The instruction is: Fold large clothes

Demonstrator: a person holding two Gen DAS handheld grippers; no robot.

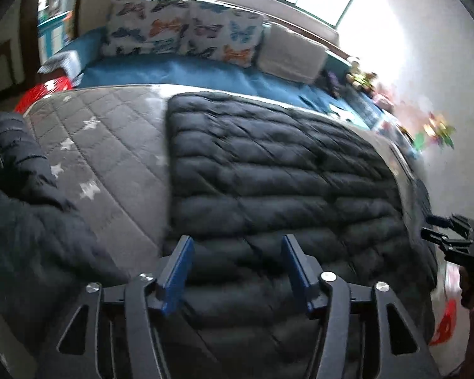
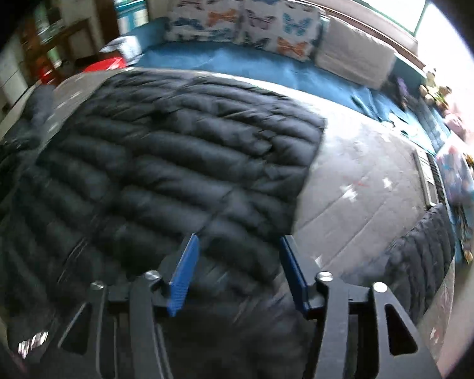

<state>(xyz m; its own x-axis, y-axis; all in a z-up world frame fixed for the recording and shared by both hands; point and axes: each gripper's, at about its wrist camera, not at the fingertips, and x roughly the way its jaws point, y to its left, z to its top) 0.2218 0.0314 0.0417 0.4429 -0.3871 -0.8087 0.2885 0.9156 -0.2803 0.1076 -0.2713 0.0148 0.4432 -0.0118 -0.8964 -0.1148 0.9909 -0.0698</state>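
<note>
Left wrist view showed the left gripper [image 1: 238,265] with its blue pads [image 1: 177,271] spread and nothing between them, hovering above the near edge of the jacket [image 1: 268,170]. That dark quilted jacket lay flat on the grey star quilt [image 1: 110,145], its straight left edge running away from the camera. One sleeve [image 1: 22,170] lay off to the left of the jacket, draped over the quilt's near corner. Beyond the jacket a blue sheet [image 1: 180,72] stretched to two butterfly pillows [image 1: 186,28] and a white pillow [image 1: 290,53]. At the far right of the jacket the other tool [image 1: 448,237] showed (only partly in view). From the right wrist, the right gripper [image 2: 238,268] also stood spread and empty above the jacket [image 2: 161,170], close to its right edge, with bare quilt [image 2: 363,189] to the right of the jacket. A second dark quilted part [image 2: 426,246], perhaps the other sleeve, lay further right on the quilt, apart from the jacket's body.
</note>
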